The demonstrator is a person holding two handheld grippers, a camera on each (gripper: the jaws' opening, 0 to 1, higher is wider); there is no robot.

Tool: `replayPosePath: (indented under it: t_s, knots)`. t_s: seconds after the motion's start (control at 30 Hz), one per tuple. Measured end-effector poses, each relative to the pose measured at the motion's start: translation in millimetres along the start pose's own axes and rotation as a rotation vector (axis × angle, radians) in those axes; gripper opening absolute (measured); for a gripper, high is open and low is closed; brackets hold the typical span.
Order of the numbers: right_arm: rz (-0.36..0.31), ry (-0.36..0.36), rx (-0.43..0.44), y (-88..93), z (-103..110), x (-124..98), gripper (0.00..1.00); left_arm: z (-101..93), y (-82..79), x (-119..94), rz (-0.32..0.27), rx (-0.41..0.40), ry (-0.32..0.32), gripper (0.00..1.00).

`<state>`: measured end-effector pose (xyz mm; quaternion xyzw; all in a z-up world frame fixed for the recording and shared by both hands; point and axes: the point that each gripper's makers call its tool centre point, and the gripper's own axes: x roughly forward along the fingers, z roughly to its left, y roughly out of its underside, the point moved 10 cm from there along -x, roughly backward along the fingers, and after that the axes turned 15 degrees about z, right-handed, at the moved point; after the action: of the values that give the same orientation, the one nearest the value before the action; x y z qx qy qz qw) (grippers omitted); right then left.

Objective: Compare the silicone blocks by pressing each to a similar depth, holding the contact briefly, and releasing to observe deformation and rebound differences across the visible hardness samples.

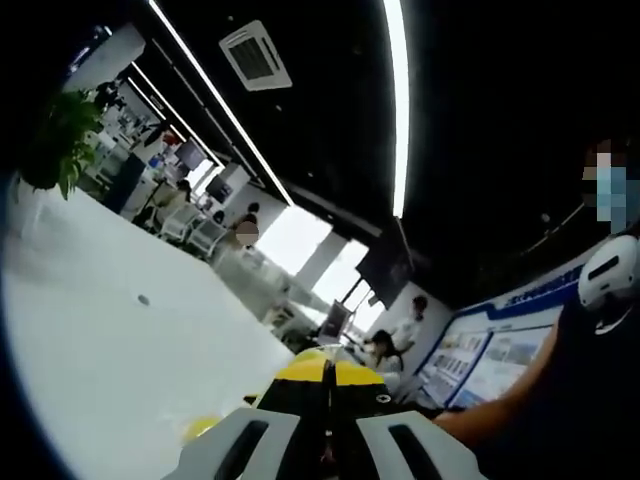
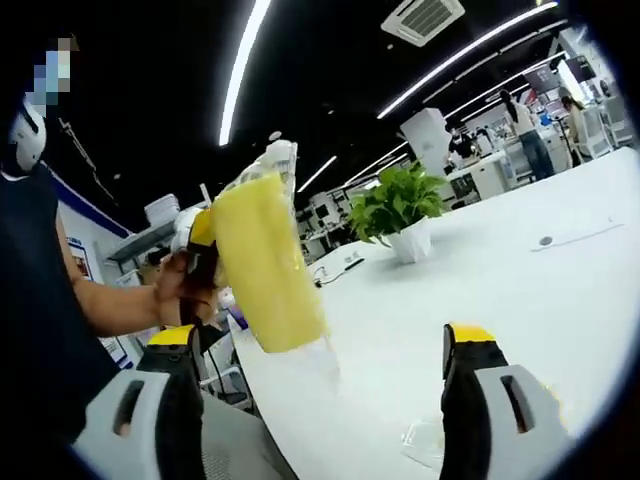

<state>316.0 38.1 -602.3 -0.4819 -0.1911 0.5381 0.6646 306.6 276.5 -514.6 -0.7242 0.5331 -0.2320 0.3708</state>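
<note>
Silicone blocks counted: one yellow block (image 2: 265,265) is seen in the right gripper view, raised above the table edge and tilted; it is clamped in the left gripper (image 2: 205,250), which enters from the left and is gripped by a person's hand (image 2: 172,290).
Same block from the left gripper view: a yellow face (image 1: 325,368) is seen just beyond the two grey jaws, which lie close together around it.
Left gripper state: closed narrowly on the yellow block.
Right gripper (image 2: 320,400) state: two yellow-tipped jaws are seen spread wide, with bare table between them; nothing is held.
Other small items: one clear wrapper (image 2: 425,440) is seen lying on the table beside the right jaw; one yellowish patch (image 1: 200,428) is seen low on the table in the left gripper view, too blurred to be identified.
Plants counted: one potted plant (image 2: 400,210) in a white pot is set on the table, well apart from the block.
Surface: a broad white table (image 2: 500,290) is shown, with one small round inset (image 1: 143,299) in its top.
Room: an open office is shown, with a black ceiling, long light strips (image 1: 398,100), a ceiling air vent (image 1: 255,55), wall posters (image 1: 480,360), and several people seated or standing in the distance.
</note>
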Motion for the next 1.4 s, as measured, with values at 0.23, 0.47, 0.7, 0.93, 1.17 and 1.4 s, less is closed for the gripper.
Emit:
replayPosePath:
  t_s: [0.23,0.47,0.7,0.93,1.17,1.4]
  knots:
    - [-0.001,0.228,-0.061,6.6,-24.7,-32.1,0.97,8.0,-3.0,-1.5,-0.018,-0.033,-0.025,0.00]
    - [0.000,0.427,-0.188,8.9,-34.2,-58.8,0.97,20.7,4.2,-1.8,-0.002,-0.063,-0.067,0.00]
    - [0.010,0.463,-0.166,28.0,-38.4,-68.6,0.97,30.6,15.1,-4.2,0.007,-0.103,-0.093,0.00]
    - [0.020,0.509,-0.136,54.8,-42.0,-72.9,0.97,39.3,23.1,-7.7,0.001,-0.166,-0.114,0.00]
    - [0.011,0.536,-0.127,60.5,-47.5,-78.9,0.97,46.3,28.4,-10.7,-0.009,-0.213,-0.132,0.00]
    - [0.014,0.527,-0.115,63.6,-48.1,-79.3,0.97,47.7,31.8,-9.7,-0.003,-0.222,-0.142,0.00]
